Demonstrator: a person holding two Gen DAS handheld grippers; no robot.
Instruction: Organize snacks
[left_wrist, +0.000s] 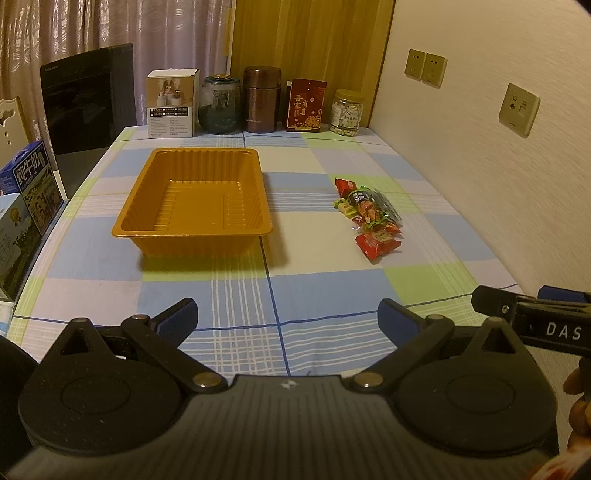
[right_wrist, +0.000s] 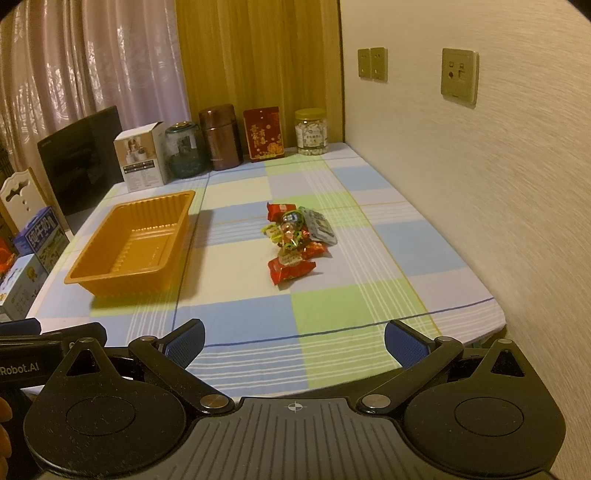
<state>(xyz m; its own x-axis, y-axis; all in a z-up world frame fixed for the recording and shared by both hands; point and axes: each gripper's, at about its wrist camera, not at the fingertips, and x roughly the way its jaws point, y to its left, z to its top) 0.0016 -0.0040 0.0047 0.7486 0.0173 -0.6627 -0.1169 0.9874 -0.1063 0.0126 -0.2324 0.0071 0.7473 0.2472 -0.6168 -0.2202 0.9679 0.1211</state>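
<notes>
An orange plastic tray (left_wrist: 162, 230) (right_wrist: 79, 275) stands empty on the checked tablecloth, left of centre. A small pile of wrapped snacks (left_wrist: 369, 212) (right_wrist: 295, 240) lies to its right, red packets nearest me and a dark packet on the wall side. My left gripper (left_wrist: 288, 321) is open above the near edge of the table, well short of the tray, nothing between its blue pads. My right gripper (right_wrist: 293, 343) is open too, near the front edge, with the snack pile ahead of it. Each gripper shows at the edge of the other's view.
Along the back edge stand a white box (left_wrist: 171, 105), a dark glass jar (left_wrist: 219, 105), a brown canister (left_wrist: 260, 99), a red tin (left_wrist: 304, 105) and a jar of nuts (left_wrist: 345, 112). The wall (left_wrist: 480, 147) runs along the right. Milk cartons (left_wrist: 33, 184) and a black appliance (left_wrist: 88, 99) stand left.
</notes>
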